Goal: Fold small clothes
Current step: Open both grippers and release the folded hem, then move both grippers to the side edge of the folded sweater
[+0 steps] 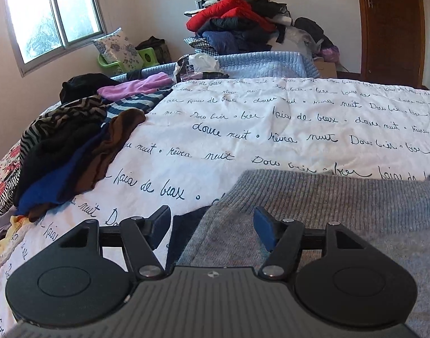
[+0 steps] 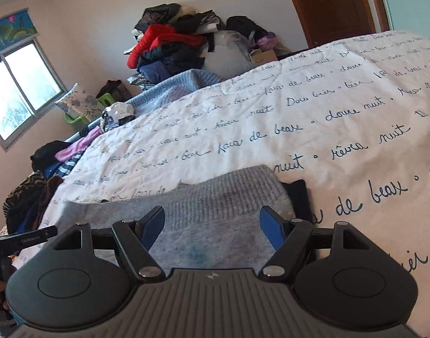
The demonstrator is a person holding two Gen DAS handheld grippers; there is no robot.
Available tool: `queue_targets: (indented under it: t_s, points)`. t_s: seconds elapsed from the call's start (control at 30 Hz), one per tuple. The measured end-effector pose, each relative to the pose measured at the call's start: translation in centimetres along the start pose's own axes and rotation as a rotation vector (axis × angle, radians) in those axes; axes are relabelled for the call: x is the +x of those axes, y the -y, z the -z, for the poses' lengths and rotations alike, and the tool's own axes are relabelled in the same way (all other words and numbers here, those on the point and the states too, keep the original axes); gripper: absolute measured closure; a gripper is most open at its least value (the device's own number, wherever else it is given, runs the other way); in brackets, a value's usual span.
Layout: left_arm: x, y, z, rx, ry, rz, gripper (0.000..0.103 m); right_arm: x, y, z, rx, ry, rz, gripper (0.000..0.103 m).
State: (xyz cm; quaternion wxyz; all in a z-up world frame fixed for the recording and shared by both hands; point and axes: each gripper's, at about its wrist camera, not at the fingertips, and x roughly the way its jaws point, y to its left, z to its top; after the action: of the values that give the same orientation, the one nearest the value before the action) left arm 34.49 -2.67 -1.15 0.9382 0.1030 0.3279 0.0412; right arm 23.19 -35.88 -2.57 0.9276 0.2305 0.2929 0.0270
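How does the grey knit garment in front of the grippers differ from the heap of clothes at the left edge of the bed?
The grey knit garment is one piece lying flat and smooth; the heap of clothes is many pieces, crumpled and overlapping. The garment is a single pale grey; the heap mixes black, blue, brown and stripes. The garment lies under both open grippers, left gripper and right gripper; the heap sits off to the side. Both rest on the white bedspread.
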Motion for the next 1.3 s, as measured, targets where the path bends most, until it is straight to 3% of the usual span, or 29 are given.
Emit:
queue_targets:
  t_s: [0.13,0.27,0.4,0.63,0.8,0.93,1.03,1.13,1.3]
  points:
    - [-0.7,-0.4,0.9,-0.01,-0.02,0.016,0.037,-0.8,-1.4,1.1,-0.087,-0.026,-0.029,0.018]
    - [-1.7,-0.7,2.1,-0.007,-0.037,0.047,0.036,-0.1,-1.0,2.2,-0.067,-0.08,0.026,0.018]
    - [-3.0,-1.4,3.8,0.013,-0.03,0.052,0.031,-1.9,-0.8,3.2,-0.049,-0.065,0.035,0.018]
    - [-5.6,-3.1,7.6,0.09,0.015,0.029,0.027,-4.5,-2.7,6.2,-0.236,-0.104,0.055,0.015]
    - [-6.8,-3.7,9.3,0.14,0.041,-0.02,0.027,-5.3,-3.8,7.8,-0.345,-0.109,0.16,0.015]
    - [-7.3,-4.2,9.5,0.105,0.03,0.006,0.025,-6.9,-6.0,8.2,-0.369,-0.045,0.108,0.014]
    - [-7.2,-4.2,10.2,0.117,0.019,0.012,0.025,-6.4,-6.8,9.0,-0.398,-0.079,0.079,0.01]
    - [-7.4,-4.6,10.9,0.125,0.016,0.01,0.024,-5.0,-6.6,10.2,-0.411,-0.158,0.126,0.01]
    - [-7.7,-5.6,11.1,0.101,0.013,0.013,0.022,-6.2,-7.2,10.3,-0.36,-0.115,0.085,0.01]
